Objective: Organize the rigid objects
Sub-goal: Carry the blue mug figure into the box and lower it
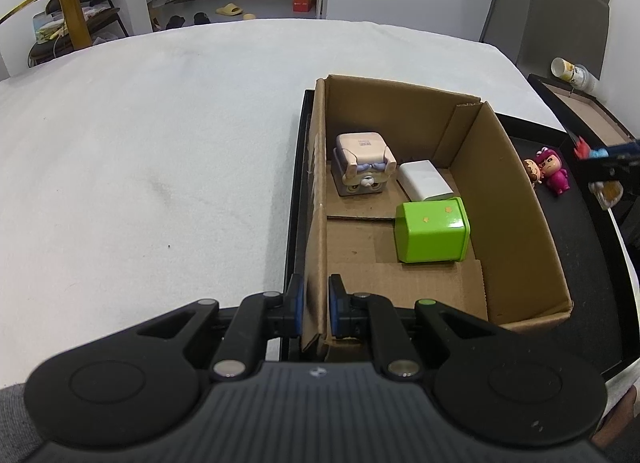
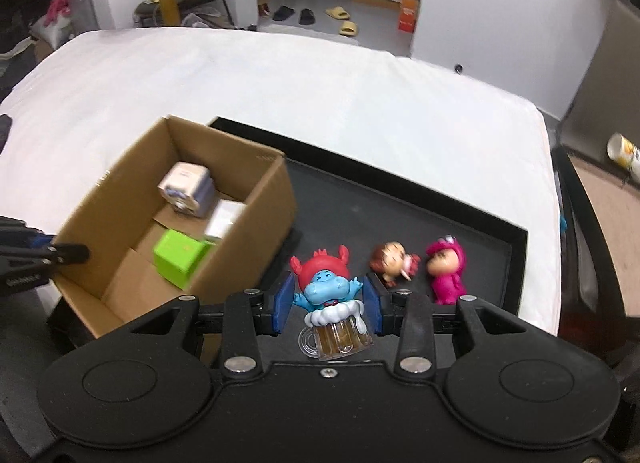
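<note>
Cardboard box (image 1: 512,199): three items. Tray (image 2: 400,199): two figurines. Right claw (image 2: 326,299): one.

a wide bed covered in a white textured sheet (image 1: 140,151) carries everything. directly on it lies a flat black rectangular tray (image 2: 400,215) with a low raised rim, at about 4 o'clock in the left wrist view, near the bed's edge. the rest of the sheet shows only faint creases.

Even indoor light, perhaps motion-blurred edges.
</note>
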The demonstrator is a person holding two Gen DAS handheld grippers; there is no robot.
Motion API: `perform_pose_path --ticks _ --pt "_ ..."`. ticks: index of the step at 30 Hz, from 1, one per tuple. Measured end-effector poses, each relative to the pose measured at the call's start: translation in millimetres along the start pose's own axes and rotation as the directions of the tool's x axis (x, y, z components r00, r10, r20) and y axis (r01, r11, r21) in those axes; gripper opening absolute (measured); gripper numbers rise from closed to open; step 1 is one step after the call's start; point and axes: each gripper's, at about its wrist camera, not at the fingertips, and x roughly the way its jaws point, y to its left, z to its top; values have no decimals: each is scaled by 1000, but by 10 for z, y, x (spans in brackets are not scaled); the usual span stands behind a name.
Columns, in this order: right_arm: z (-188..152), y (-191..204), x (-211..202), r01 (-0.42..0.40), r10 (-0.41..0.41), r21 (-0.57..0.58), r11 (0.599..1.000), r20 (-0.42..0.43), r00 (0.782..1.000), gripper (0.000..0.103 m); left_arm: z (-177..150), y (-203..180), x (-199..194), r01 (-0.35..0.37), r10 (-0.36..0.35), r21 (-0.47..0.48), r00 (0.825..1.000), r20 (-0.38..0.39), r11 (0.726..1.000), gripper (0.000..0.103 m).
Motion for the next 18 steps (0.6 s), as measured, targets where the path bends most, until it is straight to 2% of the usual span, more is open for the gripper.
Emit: perform_pose_path --ticks 10,18 --pt "267 393 -106 -23 24 -51 998 31 999 37 -6 37 -20 19 -19 -5 1000 5 1000 12" --pt "346 643 -99 -39 43 -82 996 43 998 37 -7 52 -13 29 -29 -7 1000 5 1000 11"
